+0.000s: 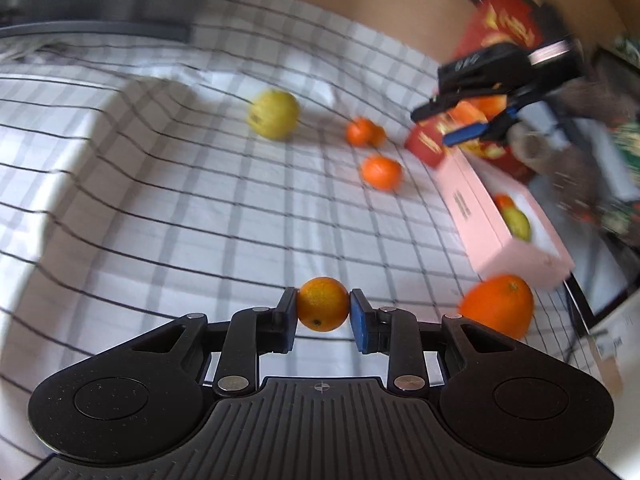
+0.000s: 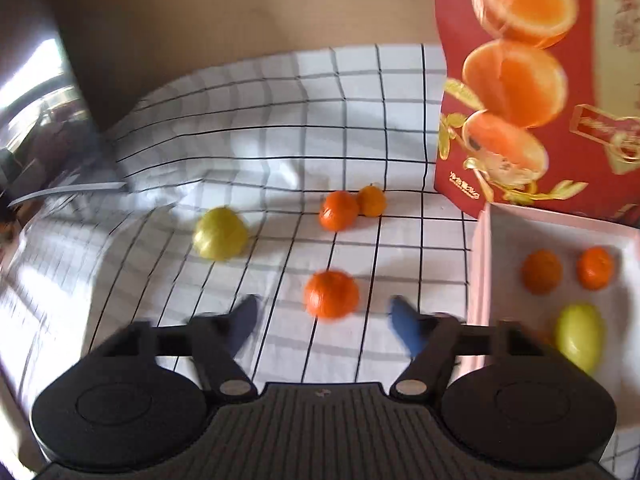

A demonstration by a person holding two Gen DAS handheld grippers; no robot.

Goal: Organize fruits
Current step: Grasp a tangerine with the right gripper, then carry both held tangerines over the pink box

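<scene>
Between left hand-held gripper (image 1: 323, 314) pads: round dimpled orange (image 1: 322, 303).

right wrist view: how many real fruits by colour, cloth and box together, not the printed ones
orange fruits: 5
yellow-green fruits: 2
total: 7

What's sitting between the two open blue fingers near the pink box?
In the right wrist view, one orange lies on the checked cloth, ahead of the open right gripper.
</scene>
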